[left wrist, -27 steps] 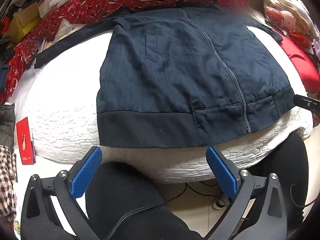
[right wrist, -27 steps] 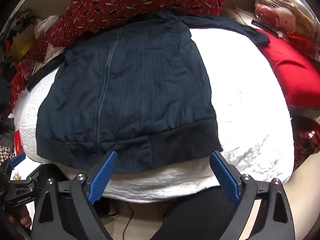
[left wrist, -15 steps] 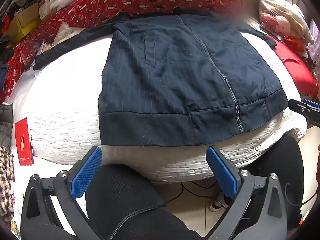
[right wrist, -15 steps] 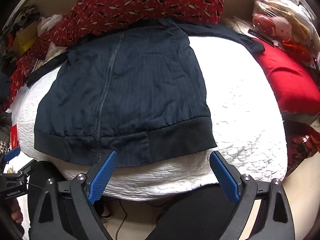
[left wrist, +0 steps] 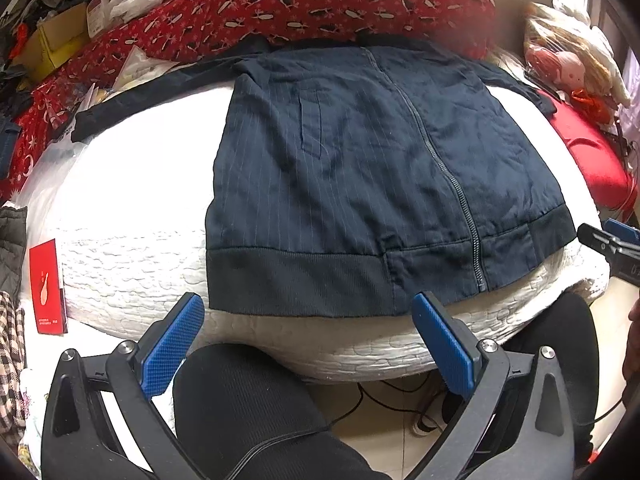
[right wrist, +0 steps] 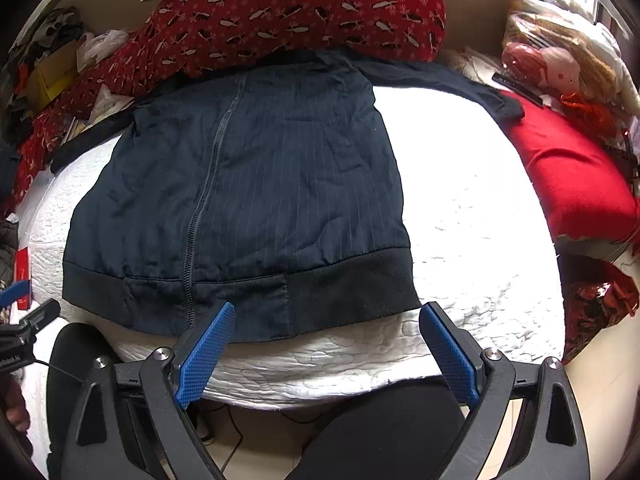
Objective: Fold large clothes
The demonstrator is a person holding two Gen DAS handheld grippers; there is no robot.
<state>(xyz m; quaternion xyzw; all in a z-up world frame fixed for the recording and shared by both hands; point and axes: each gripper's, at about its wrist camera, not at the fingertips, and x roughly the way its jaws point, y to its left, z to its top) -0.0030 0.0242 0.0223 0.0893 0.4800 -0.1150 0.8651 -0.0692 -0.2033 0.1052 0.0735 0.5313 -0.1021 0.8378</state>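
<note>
A dark navy jacket (left wrist: 360,184) is laid flat, front up, on a white quilted bed (left wrist: 132,248), with its hem toward the near edge. Faint pale pinstripes are seen over the body. A closed zip (left wrist: 452,184) runs from collar to hem, and a vertical welt pocket (left wrist: 310,124) is set on one front panel. The hem is finished with a broad, darker ribbed band (left wrist: 296,280), which hangs slightly over the rounded bed edge. The sleeves are spread out to both sides near the collar; one cuff (right wrist: 508,106) is seen touching a red cushion (right wrist: 572,176). The collar end lies against a red patterned quilt (left wrist: 320,0). Light creasing is noted across the fabric. The left gripper (left wrist: 308,344) is held above the near bed edge, just short of the hem, jaws fully apart, nothing between them. The right gripper (right wrist: 328,352) is likewise wide open and empty, with one blue fingertip (right wrist: 208,340) overlapping the hem in view; contact cannot be told.
</note>
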